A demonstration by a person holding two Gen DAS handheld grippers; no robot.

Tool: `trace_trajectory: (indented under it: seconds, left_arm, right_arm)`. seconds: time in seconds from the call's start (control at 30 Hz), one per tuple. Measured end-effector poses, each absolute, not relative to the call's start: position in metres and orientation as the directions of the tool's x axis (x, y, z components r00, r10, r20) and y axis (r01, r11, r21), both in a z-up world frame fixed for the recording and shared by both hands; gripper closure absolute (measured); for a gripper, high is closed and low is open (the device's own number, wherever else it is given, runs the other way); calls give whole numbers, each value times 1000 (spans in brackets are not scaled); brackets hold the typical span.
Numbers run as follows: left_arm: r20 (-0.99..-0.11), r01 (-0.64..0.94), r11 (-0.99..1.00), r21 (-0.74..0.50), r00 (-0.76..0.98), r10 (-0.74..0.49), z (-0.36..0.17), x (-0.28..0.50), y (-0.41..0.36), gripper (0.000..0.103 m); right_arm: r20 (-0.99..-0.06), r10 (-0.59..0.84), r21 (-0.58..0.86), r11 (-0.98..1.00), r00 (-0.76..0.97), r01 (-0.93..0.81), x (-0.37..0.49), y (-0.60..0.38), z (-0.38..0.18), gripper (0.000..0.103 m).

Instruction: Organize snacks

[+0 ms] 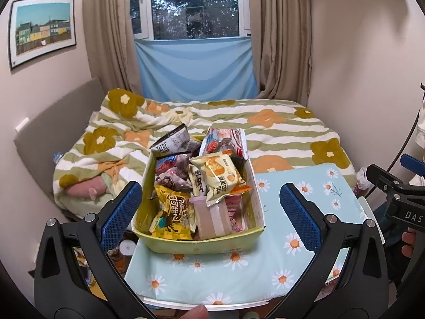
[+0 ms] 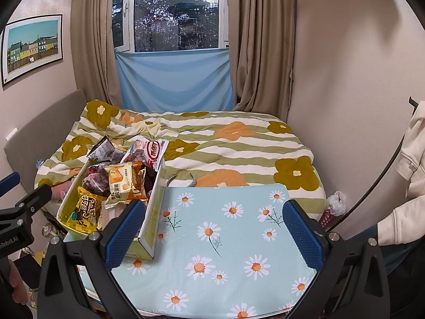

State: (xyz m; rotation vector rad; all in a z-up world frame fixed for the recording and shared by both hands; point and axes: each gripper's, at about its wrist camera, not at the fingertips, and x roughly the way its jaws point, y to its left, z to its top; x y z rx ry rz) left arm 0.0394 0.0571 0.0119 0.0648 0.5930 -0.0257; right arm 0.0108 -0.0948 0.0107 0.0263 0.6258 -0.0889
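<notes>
A yellow-green cardboard box (image 1: 202, 247) full of several snack packets stands on the left part of a small table with a daisy-print cloth (image 1: 305, 186). A yellow packet (image 1: 174, 212), a cream cake packet (image 1: 220, 178) and a pink packet (image 1: 212, 216) lie on top. My left gripper (image 1: 211, 212) is open and empty, its blue pads on either side of the box, in front of it. My right gripper (image 2: 215, 228) is open and empty over the bare cloth (image 2: 225, 239), right of the box (image 2: 151, 228).
A bed with a flower-striped quilt (image 1: 279, 130) lies behind the table, under a window with curtains (image 1: 284, 40). A grey headboard (image 1: 53, 122) stands at the left. A white garment (image 2: 411, 146) hangs at the right wall.
</notes>
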Motion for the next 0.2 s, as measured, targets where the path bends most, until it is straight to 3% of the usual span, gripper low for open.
trace_trajectory:
  seconds: [0.2]
  left_arm:
    - [-553,45,997,63,833,-3,12,38,51,0]
  right_arm:
    - [-586,-75,-3,996,807,90,11,-95,11,0]
